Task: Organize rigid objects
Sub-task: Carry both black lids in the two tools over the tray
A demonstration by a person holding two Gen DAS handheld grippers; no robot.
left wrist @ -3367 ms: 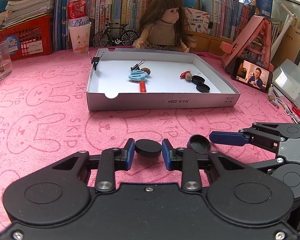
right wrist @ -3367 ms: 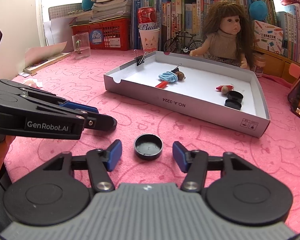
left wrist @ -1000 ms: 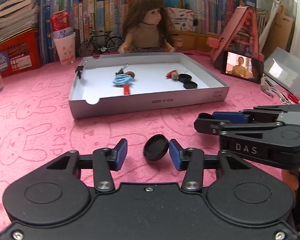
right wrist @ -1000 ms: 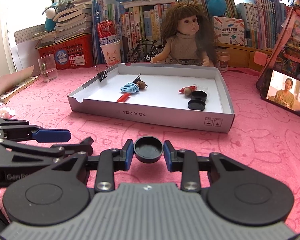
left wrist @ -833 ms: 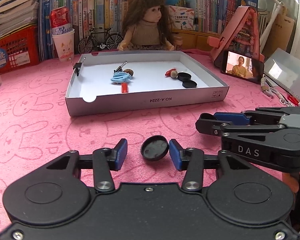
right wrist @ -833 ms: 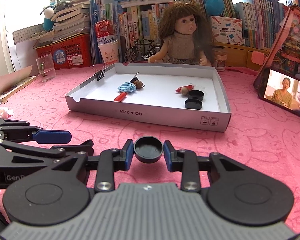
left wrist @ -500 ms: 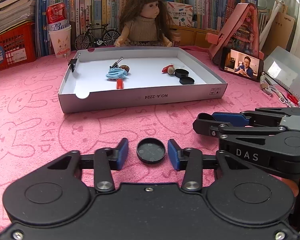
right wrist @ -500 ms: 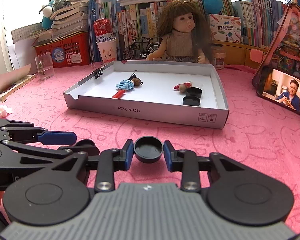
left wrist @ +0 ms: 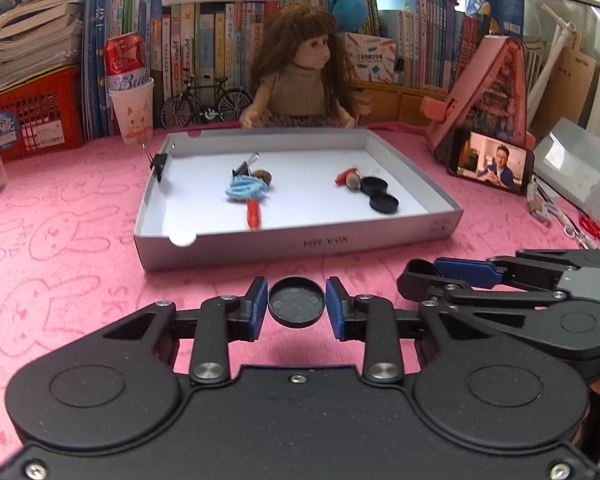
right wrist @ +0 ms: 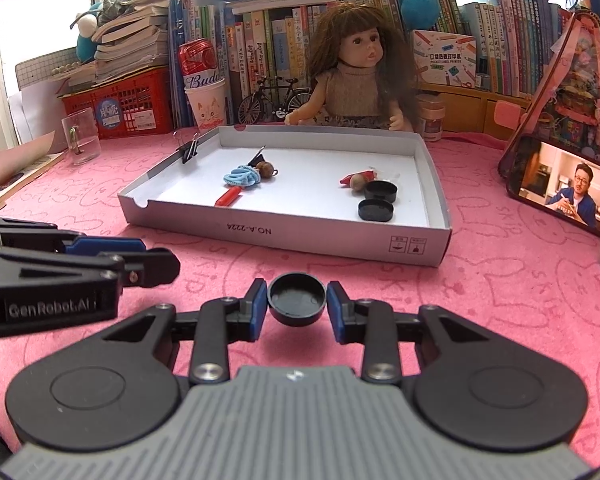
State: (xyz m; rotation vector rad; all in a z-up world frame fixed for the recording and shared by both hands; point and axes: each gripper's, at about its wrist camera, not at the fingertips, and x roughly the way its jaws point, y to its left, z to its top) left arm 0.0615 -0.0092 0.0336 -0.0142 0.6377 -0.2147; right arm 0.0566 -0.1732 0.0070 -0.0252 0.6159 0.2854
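My left gripper (left wrist: 297, 304) is shut on a black round cap (left wrist: 297, 302), held above the pink cloth with its hollow side up. My right gripper (right wrist: 297, 304) is shut on a second black cap (right wrist: 297, 303), also lifted. Each gripper shows in the other's view, the right one (left wrist: 440, 276) beside the left, the left one (right wrist: 140, 264) beside the right. Ahead stands a shallow grey cardboard tray (left wrist: 300, 242) (right wrist: 284, 236). In it lie two more black caps (left wrist: 380, 196) (right wrist: 376, 202), a blue hair tie (left wrist: 244, 190), a red piece (left wrist: 253, 212) and a bead (right wrist: 356, 181).
A binder clip (left wrist: 159, 160) sits on the tray's left wall. A doll (left wrist: 300, 80), a toy bicycle (left wrist: 204, 100), a paper cup with a can (left wrist: 132, 112) and books stand behind. A phone (left wrist: 490, 164) leans at the right; a glass (right wrist: 80, 136) at the left.
Both grippers have risen and moved toward the tray. The left jaws, loose around a tilted cap a second ago, have closed on it and it now sits level.
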